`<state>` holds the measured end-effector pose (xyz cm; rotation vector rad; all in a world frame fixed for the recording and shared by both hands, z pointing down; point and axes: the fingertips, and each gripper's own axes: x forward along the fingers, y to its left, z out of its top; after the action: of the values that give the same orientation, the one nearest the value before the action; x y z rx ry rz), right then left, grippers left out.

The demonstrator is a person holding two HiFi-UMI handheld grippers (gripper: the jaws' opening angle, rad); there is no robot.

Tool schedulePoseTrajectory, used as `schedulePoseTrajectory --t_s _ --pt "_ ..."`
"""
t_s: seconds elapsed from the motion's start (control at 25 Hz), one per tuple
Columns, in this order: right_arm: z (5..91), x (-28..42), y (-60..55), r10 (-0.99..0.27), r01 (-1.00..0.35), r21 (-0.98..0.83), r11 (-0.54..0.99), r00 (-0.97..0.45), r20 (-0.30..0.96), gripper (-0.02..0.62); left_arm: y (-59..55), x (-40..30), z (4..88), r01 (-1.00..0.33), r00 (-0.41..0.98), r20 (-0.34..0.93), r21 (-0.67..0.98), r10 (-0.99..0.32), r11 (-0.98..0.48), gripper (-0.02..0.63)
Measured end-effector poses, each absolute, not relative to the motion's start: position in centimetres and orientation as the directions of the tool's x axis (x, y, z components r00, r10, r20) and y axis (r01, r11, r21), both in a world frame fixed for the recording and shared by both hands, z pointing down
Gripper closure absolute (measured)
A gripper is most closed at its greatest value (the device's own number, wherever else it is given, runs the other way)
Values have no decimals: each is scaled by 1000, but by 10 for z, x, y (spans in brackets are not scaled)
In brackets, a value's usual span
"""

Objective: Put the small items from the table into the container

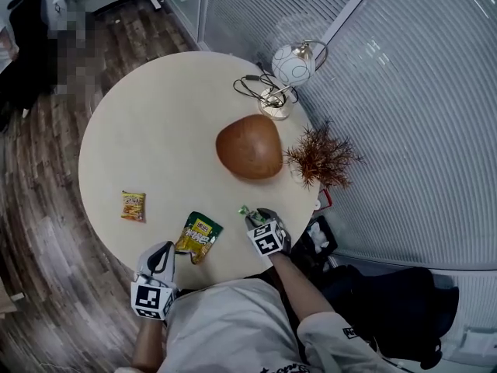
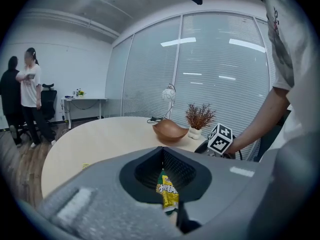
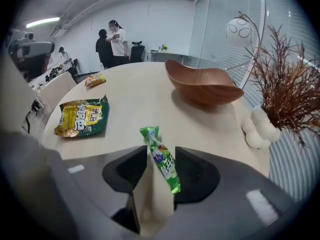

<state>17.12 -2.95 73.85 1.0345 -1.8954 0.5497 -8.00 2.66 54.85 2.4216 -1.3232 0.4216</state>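
A small green candy stick (image 1: 245, 210) (image 3: 162, 159) lies on the round table (image 1: 155, 130) near its front edge. My right gripper (image 1: 255, 217) (image 3: 157, 154) points down over it, open, with a jaw on either side of the stick and neither pressing on it. A green-and-yellow snack packet (image 1: 199, 236) (image 3: 82, 116) lies flat to the left. My left gripper (image 1: 167, 251) (image 2: 161, 151) hovers just short of it with its tips together and nothing held; the packet (image 2: 168, 191) shows through the slot behind them. The brown wooden bowl (image 1: 248, 146) (image 3: 202, 86) sits mid-table, empty.
A small yellow packet (image 1: 133, 206) (image 3: 95, 79) lies at the table's left. A globe lamp (image 1: 291, 64) with a coiled cable (image 1: 252, 88) and a dried plant (image 1: 322, 158) stand by the glass wall, right of the bowl. Two people (image 2: 30, 94) stand far off.
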Motion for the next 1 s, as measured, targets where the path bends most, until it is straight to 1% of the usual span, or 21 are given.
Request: schedulePoseTrajectory --t_s 0.08,0.16,0.2,0.32,0.44,0.6,0.8,0.92,1.0 --pt "744 169 -27 -420 -829 14 559 -268 867 420 26 -81 550 -855 512 421 161 -749 -494 609" --pt "747 167 -25 -411 -831 3 556 -272 870 442 24 -80 551 -857 510 420 165 -751 -489 609" --pt "747 167 -24 -409 -832 0 554 -272 871 455 22 -79 551 -856 510 419 166 -751 -489 609" --pt "745 165 -21 -404 -833 -1 554 -270 874 523 18 -74 550 -850 520 414 169 -747 -499 609" --pt "736 162 -22 -421 -833 -4 553 -284 861 554 15 -69 549 -841 534 413 166 -738 -515 609" --pt "702 148 -32 -490 -826 -13 563 -346 800 568 5 -59 548 -832 547 406 162 -732 -531 609" --pt "619 120 -74 -632 -804 28 594 -445 635 569 -11 -45 541 -822 560 394 154 -729 -548 609" --pt "575 121 -122 -721 -834 72 548 -427 546 568 -15 -44 539 -824 556 395 147 -731 -548 609" --pt "569 135 -155 -752 -864 92 495 -373 544 568 -16 -44 540 -828 550 399 140 -734 -544 609"
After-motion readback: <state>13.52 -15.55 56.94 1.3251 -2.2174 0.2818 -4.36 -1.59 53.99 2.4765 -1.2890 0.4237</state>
